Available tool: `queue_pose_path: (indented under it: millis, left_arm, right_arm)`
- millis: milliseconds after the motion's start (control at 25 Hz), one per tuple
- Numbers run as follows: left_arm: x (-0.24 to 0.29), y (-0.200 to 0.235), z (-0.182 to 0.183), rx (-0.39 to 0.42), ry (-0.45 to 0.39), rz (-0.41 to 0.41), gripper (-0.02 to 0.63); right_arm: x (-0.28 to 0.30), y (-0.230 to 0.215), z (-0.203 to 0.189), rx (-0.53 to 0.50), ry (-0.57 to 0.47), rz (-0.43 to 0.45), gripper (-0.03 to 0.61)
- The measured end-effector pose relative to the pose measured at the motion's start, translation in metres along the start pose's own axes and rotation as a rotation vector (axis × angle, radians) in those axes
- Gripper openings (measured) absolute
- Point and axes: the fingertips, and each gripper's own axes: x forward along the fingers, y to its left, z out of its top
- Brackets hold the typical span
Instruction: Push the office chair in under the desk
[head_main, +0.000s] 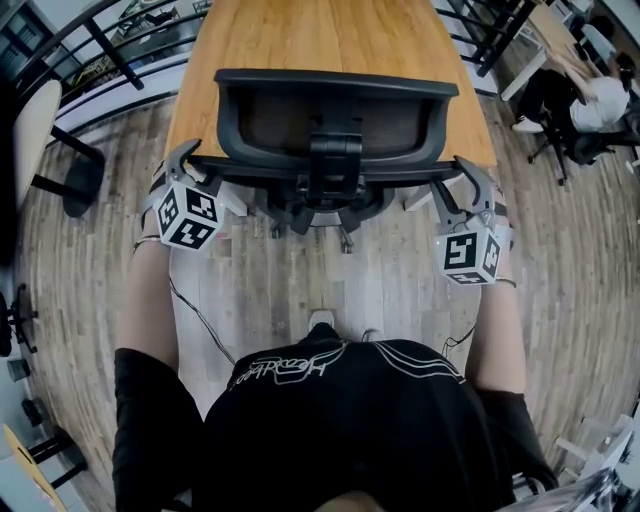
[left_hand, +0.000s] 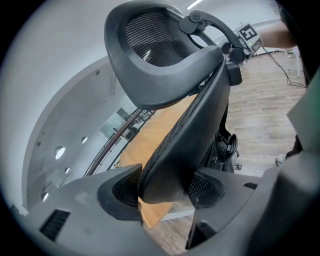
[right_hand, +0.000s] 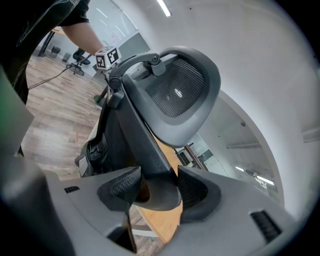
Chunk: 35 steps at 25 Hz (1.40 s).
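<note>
The black mesh office chair (head_main: 335, 120) stands at the near end of the wooden desk (head_main: 330, 40), its seat partly under the top and its backrest facing me. My left gripper (head_main: 195, 160) is shut on the backrest's left edge. In the left gripper view both pads of the left gripper (left_hand: 162, 187) press on that edge of the backrest (left_hand: 195, 110). My right gripper (head_main: 470, 175) is shut on the right edge. The right gripper view shows the right gripper (right_hand: 157, 192) clamping the backrest's rim (right_hand: 145, 135). The headrest (right_hand: 182, 92) arches above.
A beige chair (head_main: 40, 130) stands at the left on the plank floor. Black railings (head_main: 110, 45) run along both sides of the desk. A seated person (head_main: 590, 100) is at the top right. Thin cables (head_main: 200, 315) trail across the floor near my feet.
</note>
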Motion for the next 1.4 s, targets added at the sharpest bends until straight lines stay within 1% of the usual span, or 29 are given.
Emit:
queue_pose_path:
  millis: [280,600,680,800,840,880,960,1040,1120,1200,1320,1400]
  left_arm:
    - [0.008,0.002,0.002,0.005,-0.015,0.012,0.231]
    - [0.011,-0.002,-0.001,-0.001,-0.008,0.014,0.235]
    - [0.009,-0.003,0.001,-0.013,-0.021,0.003,0.241]
    - [0.003,-0.007,0.001,-0.049,-0.055,-0.042,0.278]
    - [-0.001,-0.007,0.0,-0.056,-0.064,-0.056,0.281]
    - [-0.004,-0.006,-0.002,-0.061,-0.071,-0.066,0.281]
    - [-0.013,-0.004,-0.009,-0.078,-0.076,-0.075,0.281]
    - [-0.027,-0.004,-0.017,-0.135,-0.082,-0.068,0.281]
    - [-0.051,-0.01,-0.019,-0.232,-0.108,-0.059,0.281]
    - [-0.083,-0.021,-0.011,-0.329,-0.148,-0.063,0.281]
    - [-0.135,-0.044,0.021,-0.46,-0.242,-0.078,0.281]
    - [-0.174,-0.062,0.058,-0.549,-0.343,-0.12,0.279]
  right_arm:
    - [0.006,-0.001,-0.003,-0.006,0.031,-0.006,0.245]
    - [0.011,0.004,-0.006,-0.012,0.062,0.005,0.245]
    - [0.01,0.003,-0.005,-0.01,0.071,0.015,0.245]
    - [0.009,0.004,-0.003,0.004,0.079,0.043,0.249]
    - [0.009,0.003,-0.003,0.014,0.075,0.043,0.25]
    - [0.007,0.001,-0.001,0.03,0.067,0.036,0.266]
    - [0.0,-0.003,0.001,0.079,0.039,0.016,0.276]
    - [-0.012,-0.005,0.004,0.146,0.008,0.006,0.276]
    - [-0.029,-0.006,0.008,0.221,-0.023,0.008,0.276]
    - [-0.046,-0.003,0.017,0.298,-0.069,0.03,0.275]
    - [-0.082,-0.001,0.038,0.363,-0.146,0.056,0.275]
    - [-0.111,-0.001,0.051,0.405,-0.193,0.068,0.275]
